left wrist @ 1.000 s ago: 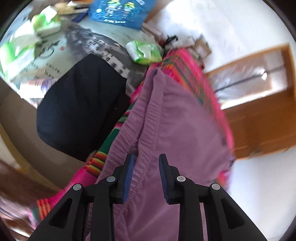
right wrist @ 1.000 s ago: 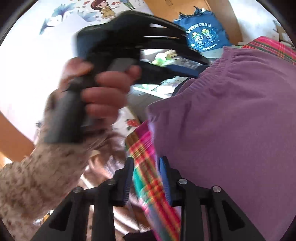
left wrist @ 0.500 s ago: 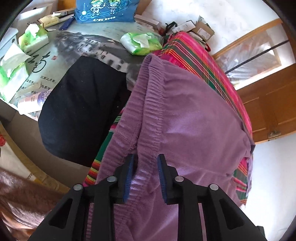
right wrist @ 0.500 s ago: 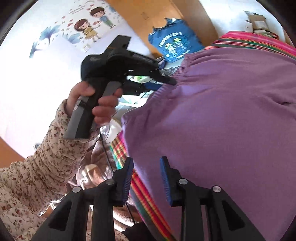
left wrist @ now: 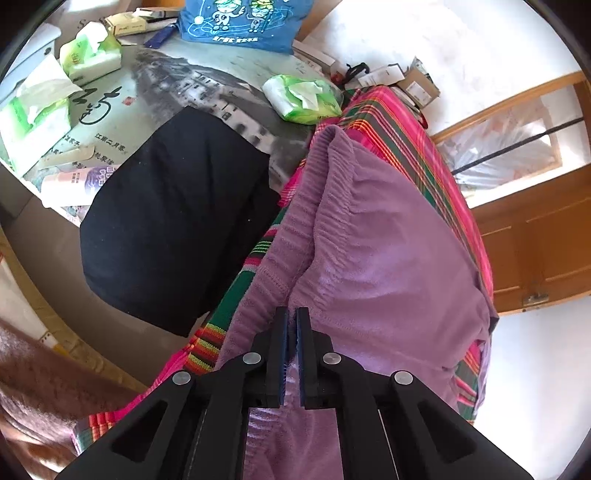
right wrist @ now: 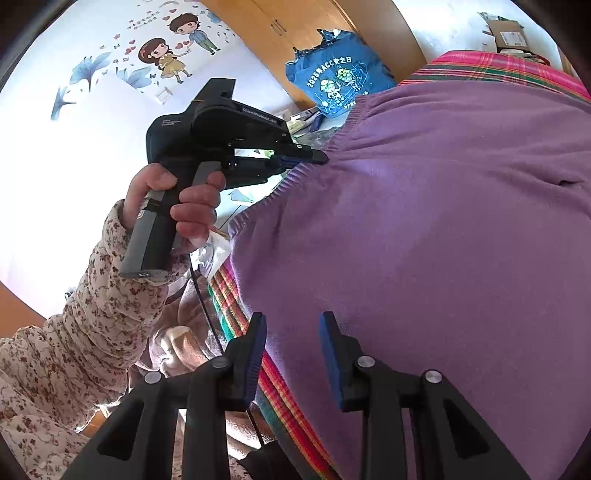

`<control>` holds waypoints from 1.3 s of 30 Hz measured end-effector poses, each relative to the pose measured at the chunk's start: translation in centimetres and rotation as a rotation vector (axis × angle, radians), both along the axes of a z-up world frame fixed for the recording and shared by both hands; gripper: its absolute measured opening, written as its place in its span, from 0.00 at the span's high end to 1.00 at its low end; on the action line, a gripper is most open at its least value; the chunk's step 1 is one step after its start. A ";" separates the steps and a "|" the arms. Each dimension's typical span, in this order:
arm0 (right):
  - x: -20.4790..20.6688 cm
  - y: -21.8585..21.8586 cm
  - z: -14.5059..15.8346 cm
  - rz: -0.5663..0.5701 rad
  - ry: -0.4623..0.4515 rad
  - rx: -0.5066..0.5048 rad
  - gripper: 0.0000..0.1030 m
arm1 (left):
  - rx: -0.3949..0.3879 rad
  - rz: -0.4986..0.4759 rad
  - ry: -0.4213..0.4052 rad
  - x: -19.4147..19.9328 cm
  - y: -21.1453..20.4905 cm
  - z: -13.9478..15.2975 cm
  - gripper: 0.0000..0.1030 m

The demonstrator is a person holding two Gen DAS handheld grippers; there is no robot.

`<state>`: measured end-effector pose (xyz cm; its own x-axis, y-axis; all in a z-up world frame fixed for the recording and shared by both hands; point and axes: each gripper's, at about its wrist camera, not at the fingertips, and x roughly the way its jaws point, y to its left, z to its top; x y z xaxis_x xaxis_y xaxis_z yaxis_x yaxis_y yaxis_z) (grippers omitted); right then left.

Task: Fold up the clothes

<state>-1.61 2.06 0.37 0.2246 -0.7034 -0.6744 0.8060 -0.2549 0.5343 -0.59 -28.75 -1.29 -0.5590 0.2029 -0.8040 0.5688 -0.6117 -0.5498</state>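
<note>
A purple knit garment lies spread over a bright plaid cloth. My left gripper is shut on the garment's ribbed waistband, and the fabric is pinched between its blue pads. In the right wrist view, a hand in a floral sleeve holds that left gripper at the far edge of the purple garment. My right gripper stands open over the garment's near corner. Purple cloth lies between its fingers, and the pads do not press on it.
A folded black garment lies on the printed tabletop left of the plaid cloth. Green tissue packs and a blue bag sit further back. A wooden door is on the right.
My left gripper's jaws have shut on the purple waistband. My right gripper has shifted and rolled, so the garment's near corner now sits between its fingers.
</note>
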 end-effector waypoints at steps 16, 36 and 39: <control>-1.0 0.9 0.5 -0.075 0.065 0.013 0.70 | -0.124 0.038 -0.036 4.0 0.1 2.8 0.90; -13.4 26.2 4.1 -0.839 0.286 0.143 0.70 | -0.290 -0.420 0.102 -5.4 18.9 10.3 0.76; -14.6 28.1 3.6 -0.898 0.251 0.147 0.70 | -0.302 -0.493 0.090 -7.2 21.9 9.7 0.76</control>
<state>-16.23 30.15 3.97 -0.5238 -0.4471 -0.7250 0.3629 -0.8872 0.2849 -7.80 -6.86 8.45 -0.5254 0.2254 -0.8205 0.1361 -0.9296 -0.3425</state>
